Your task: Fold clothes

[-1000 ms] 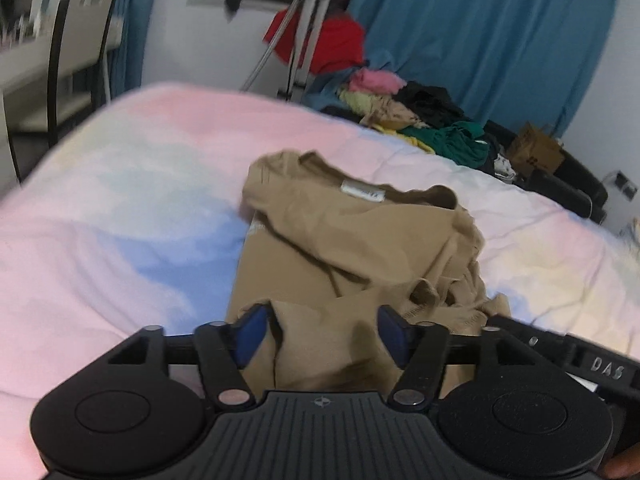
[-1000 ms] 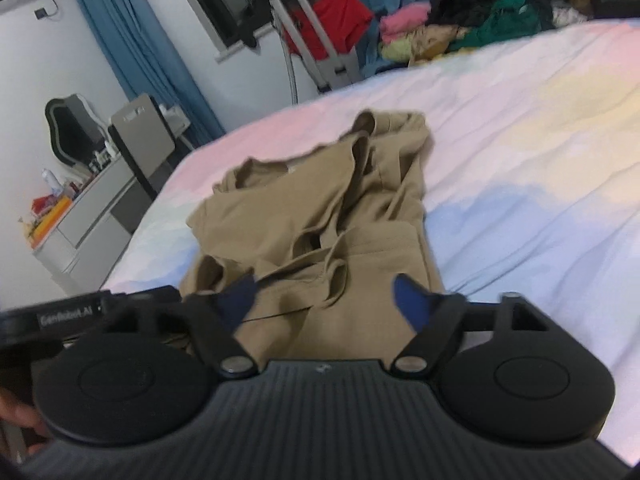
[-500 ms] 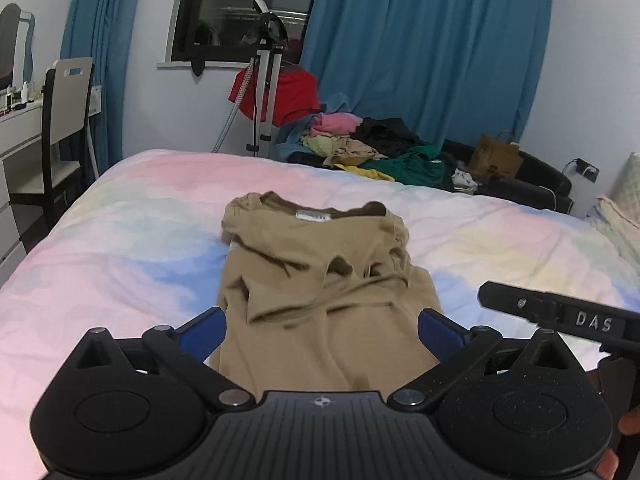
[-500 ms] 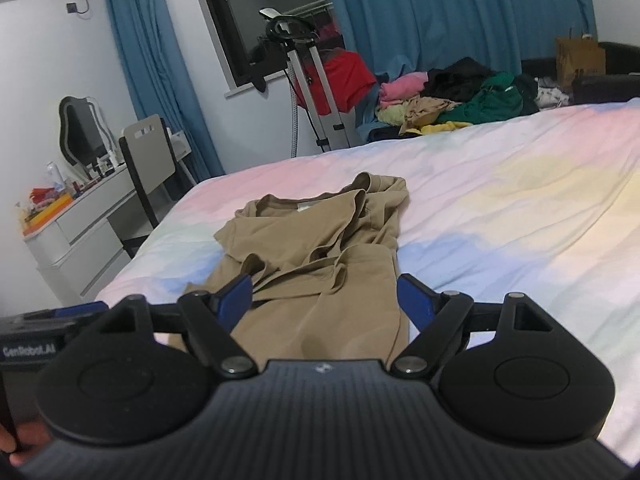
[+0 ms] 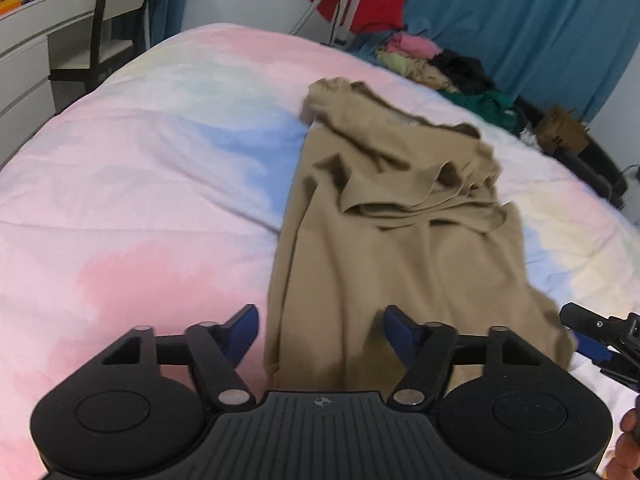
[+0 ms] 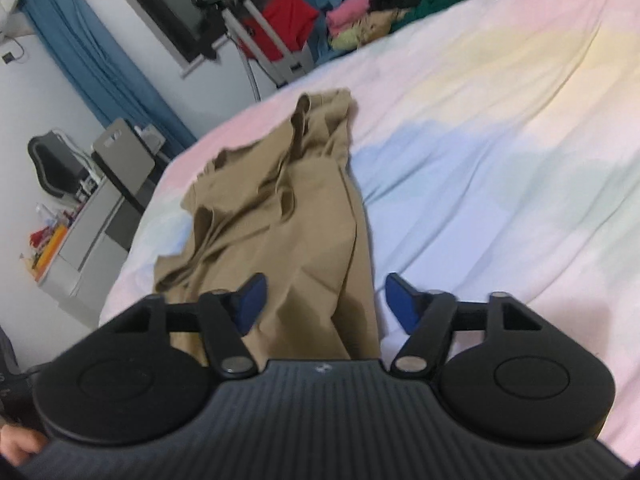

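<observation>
Left wrist view
Garment: a tan shirt (image 5: 404,248) lies lengthwise on the bed (image 5: 140,184), collar end far, hem end near the camera.
Its shape: the long sides look turned in to make a narrow strip; the upper part is bunched and rumpled, so it is not a tidy fold.
Left gripper (image 5: 320,330): jaws spread wide with nothing between them, straddling the near left corner of the hem, likely so that corner can be taken.
Other tool: the right gripper (image 5: 588,340) shows at the frame's right edge, beside the shirt's near right corner.
Beyond the bed: a heap of loose clothes (image 5: 440,68) against the blue curtain (image 5: 520,20), well apart from the shirt.

Right wrist view
Garment: the same tan shirt (image 6: 280,216) runs away from the camera along the bed (image 6: 500,140).
Right gripper (image 6: 322,300): jaws spread apart and empty, set over the near right edge of the hem.
Reading: one gripper at each near corner suits lifting the hem toward the collar, a judgement only.
Blur: both views are smeared, so fine creases cannot be told.
</observation>
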Demonstrator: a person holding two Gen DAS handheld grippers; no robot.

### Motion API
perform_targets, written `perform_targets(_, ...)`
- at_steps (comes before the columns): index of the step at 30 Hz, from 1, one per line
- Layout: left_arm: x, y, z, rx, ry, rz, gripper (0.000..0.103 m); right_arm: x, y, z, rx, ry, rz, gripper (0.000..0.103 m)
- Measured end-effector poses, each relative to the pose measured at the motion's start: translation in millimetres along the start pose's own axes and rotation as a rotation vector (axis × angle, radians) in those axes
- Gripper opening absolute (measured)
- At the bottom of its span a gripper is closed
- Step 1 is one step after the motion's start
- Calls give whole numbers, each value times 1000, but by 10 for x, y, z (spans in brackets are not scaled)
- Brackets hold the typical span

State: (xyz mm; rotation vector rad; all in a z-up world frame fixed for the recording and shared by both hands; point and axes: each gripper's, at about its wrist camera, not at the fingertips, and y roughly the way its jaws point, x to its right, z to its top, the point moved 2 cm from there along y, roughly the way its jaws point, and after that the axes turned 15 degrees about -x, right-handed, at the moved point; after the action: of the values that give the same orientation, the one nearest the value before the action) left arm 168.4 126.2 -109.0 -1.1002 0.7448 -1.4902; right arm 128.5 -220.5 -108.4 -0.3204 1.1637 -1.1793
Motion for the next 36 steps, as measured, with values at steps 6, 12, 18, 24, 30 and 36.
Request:
perform_targets(6, 26, 103, -10, -6, -18, -29, 37, -47, 236, -80, -75, -44, -7, 19)
perform_targets(12, -10, -75, -18, 38, -35, -83, 8, -124, 168, -91, -33, -110, -76, 10)
perform_targets(18, 11, 2, -11, 21, -16, -37, 9, -116, 180, -94, -20, -135, -138, 9)
perform_targets(24, -36, -118, -22, 4, -53, -46, 36, -64, 137, -71, -20, -71, -105, 12)
perform_targets(30, 3, -440, -225, -2, -84, -207, 70, -99, -23, -67, 16, -38, -101, 47)
perform_targets(36, 7, -276, -418, -134, -192, -394, 80, -135, -239, -42, 91, 1, -36, 87)
